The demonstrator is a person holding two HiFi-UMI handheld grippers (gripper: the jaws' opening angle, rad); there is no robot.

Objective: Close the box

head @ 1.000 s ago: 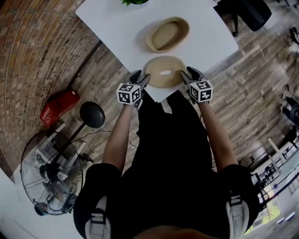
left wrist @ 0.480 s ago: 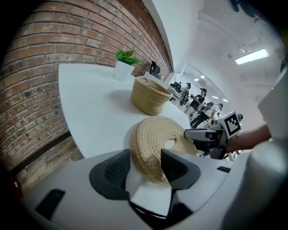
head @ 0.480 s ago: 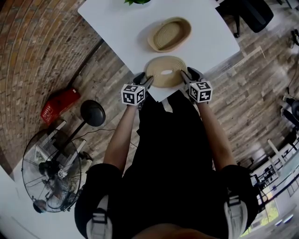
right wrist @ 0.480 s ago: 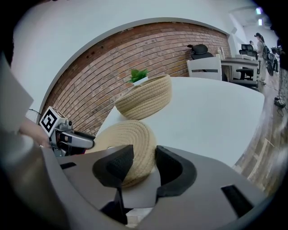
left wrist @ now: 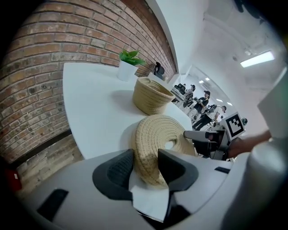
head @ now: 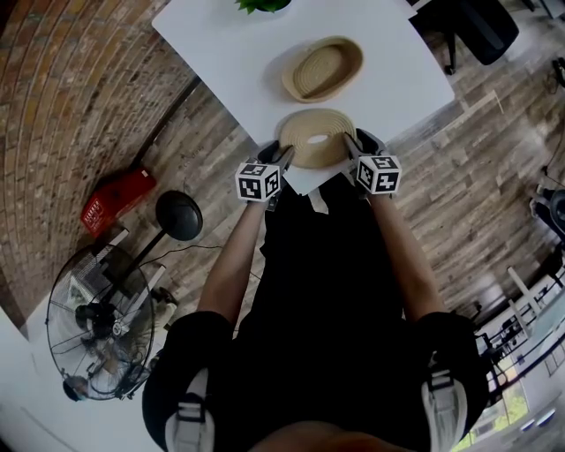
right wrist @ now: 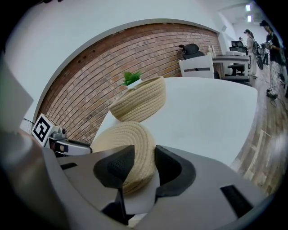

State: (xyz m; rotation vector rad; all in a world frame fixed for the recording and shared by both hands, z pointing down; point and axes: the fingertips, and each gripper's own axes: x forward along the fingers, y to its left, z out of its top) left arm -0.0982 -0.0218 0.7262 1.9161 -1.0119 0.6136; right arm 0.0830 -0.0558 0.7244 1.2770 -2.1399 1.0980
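Note:
A round woven lid (head: pixel 313 134) lies flat at the near corner of the white table (head: pixel 238 53). The open woven basket box (head: pixel 322 69) stands a little farther back, apart from the lid. My left gripper (head: pixel 281 157) is at the lid's left edge. In the left gripper view the lid's rim (left wrist: pixel 157 139) sits between the closing jaws of that gripper (left wrist: pixel 146 164). My right gripper (head: pixel 353 146) is at the lid's right edge. There too the rim (right wrist: pixel 126 139) lies between closing jaws of the gripper (right wrist: pixel 144 166). The basket box (right wrist: pixel 137 105) shows behind the lid.
A potted plant (head: pixel 260 4) stands at the table's far edge. Beside the table, on the wooden floor, are a red object (head: pixel 115 201), a round black stand (head: pixel 178 214) and a floor fan (head: pixel 97 340). An office chair (head: pixel 472 22) stands at the far right.
My left gripper has moved right, in to the lid's left edge. The right gripper has barely moved. The lid still lies on the table.

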